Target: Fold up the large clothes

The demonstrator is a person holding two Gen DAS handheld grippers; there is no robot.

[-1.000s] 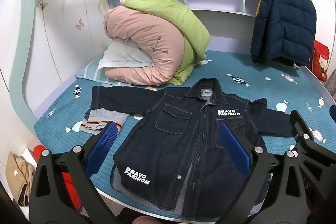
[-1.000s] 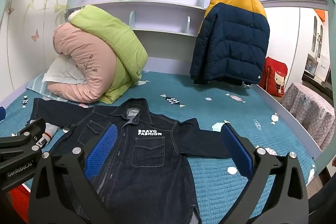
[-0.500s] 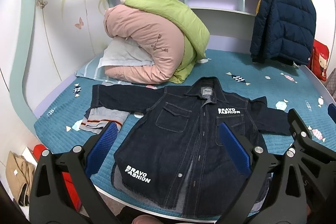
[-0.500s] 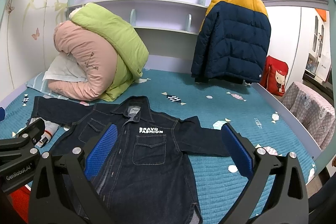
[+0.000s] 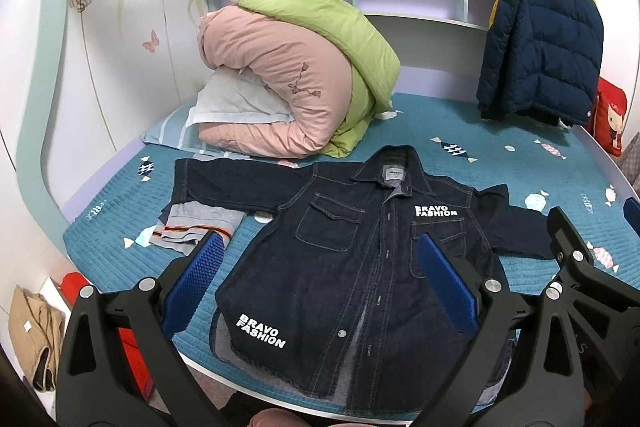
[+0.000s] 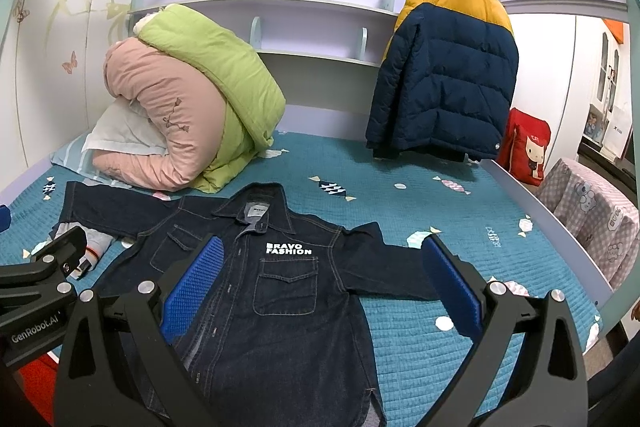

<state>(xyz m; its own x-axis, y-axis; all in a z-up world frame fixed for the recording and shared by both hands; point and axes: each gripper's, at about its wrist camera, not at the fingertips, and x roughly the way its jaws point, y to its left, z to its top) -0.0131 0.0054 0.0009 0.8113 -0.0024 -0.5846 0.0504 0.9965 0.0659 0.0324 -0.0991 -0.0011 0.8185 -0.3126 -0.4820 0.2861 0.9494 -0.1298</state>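
Left wrist view showing denim jacket (image 5: pixel 352 259) lying flat, near on bed (image 5: pixel 480 131). Left tongs (image 5: pixel 316 287) and right tongs (image 6: pixel 320 287) hovering released, grasping nothing. Folding not begun; likely needing a sleeve grip next.

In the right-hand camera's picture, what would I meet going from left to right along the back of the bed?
White pillow → pink quilt → green quilt → navy and yellow puffer jacket hanging up → red cartoon cushion.
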